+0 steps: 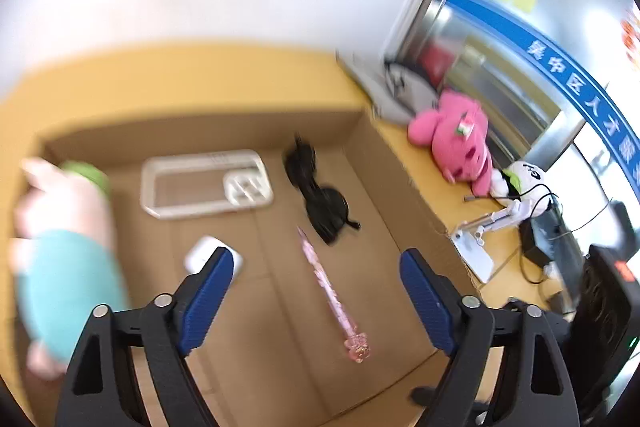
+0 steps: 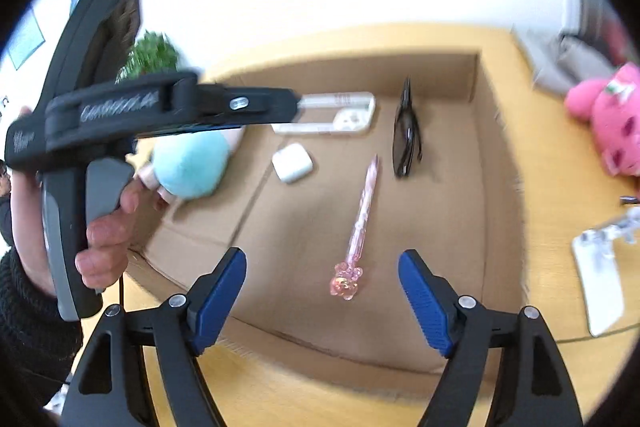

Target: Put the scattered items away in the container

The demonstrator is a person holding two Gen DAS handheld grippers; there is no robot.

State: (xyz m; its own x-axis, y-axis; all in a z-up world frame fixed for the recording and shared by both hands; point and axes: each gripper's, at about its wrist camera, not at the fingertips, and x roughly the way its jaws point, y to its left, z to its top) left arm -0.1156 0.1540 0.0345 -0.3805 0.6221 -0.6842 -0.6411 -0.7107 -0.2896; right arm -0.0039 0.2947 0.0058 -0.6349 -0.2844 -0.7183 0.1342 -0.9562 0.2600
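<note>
Both tools released w/ nothing between: left tool (image 1: pixel 316 279), right tool (image 2: pixel 322 287) over cardboard box (image 2: pixel 492 155); pink pen (image 2: pixel 360 223) inside; next likely fetch pink plush (image 1: pixel 456 139) off table (image 1: pixel 432 183).

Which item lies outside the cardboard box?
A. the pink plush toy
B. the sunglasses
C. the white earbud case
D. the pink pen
A: the pink plush toy sits on the table beside the box, while the pen, sunglasses and earbud case lie on the box floor.
</note>
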